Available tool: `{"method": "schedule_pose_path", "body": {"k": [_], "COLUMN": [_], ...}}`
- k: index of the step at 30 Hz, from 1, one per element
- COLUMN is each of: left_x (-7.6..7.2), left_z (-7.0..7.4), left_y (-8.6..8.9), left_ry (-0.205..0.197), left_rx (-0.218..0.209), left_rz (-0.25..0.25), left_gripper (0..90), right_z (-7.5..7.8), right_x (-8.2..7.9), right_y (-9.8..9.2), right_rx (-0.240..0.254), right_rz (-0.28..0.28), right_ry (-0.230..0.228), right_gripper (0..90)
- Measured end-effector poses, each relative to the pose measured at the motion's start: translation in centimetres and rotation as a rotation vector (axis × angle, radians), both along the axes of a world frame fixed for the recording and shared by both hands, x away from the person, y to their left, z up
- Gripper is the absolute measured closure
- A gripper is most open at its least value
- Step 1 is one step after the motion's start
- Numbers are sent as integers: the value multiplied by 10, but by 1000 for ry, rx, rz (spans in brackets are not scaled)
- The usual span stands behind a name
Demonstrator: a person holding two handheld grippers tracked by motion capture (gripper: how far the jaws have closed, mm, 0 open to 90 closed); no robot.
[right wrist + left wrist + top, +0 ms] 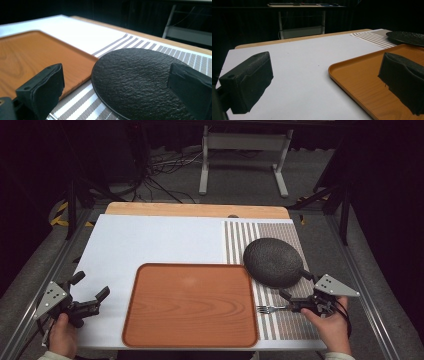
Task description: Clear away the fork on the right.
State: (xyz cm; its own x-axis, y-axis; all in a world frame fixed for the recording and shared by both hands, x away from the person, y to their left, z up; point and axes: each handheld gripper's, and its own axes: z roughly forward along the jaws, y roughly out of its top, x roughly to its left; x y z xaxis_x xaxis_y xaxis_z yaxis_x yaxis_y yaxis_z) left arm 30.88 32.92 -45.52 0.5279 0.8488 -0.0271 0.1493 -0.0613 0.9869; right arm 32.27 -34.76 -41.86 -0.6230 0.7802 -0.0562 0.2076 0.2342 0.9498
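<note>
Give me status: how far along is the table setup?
Done: nothing visibly, the tray is bare. In hand: nothing held; right gripper sits open between fork and black plate, left gripper open beside the tray. Left: plate and fork lie on the striped mat.

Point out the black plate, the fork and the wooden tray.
black plate [273,262], high view, middle of its textured top.
fork [267,309], high view, on its tines beside the tray's right edge.
wooden tray [190,302], high view, bare middle of its floor.

A striped placemat [286,324] lies under the right tongs [292,284], a white table cover [150,240] spreads ahead of the left tongs [92,283], and a white metal stand [245,142] sits far beyond both.
</note>
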Motion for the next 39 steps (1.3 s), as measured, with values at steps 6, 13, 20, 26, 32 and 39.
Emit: {"method": "schedule_pose_path", "body": {"k": [6, 13, 20, 26, 32, 39], "left_x": [0, 0, 0, 0, 0, 0], "left_z": [0, 0, 0, -1, -1, -1], "left_y": [0, 0, 0, 0, 0, 0], "left_ry": [2, 4, 4, 5, 7, 7], "left_rx": [2, 3, 2, -1, -1, 4], "left_rz": [-2, -2, 6, 6, 6, 5], "left_gripper": [3, 3, 3, 3, 3, 3], "right_z": [11, 24, 31, 39, 42, 48], "right_x": [4, 10, 17, 23, 27, 31], "right_y": [2, 4, 5, 6, 8, 11], "right_rx": [-53, -154, -253, -302, -359, -438], "right_rz": [37, 73, 83, 99, 125, 184], "right_ry": [37, 89, 150, 169, 197, 235], "right_gripper": [32, 35, 38, 43, 56, 114]}}
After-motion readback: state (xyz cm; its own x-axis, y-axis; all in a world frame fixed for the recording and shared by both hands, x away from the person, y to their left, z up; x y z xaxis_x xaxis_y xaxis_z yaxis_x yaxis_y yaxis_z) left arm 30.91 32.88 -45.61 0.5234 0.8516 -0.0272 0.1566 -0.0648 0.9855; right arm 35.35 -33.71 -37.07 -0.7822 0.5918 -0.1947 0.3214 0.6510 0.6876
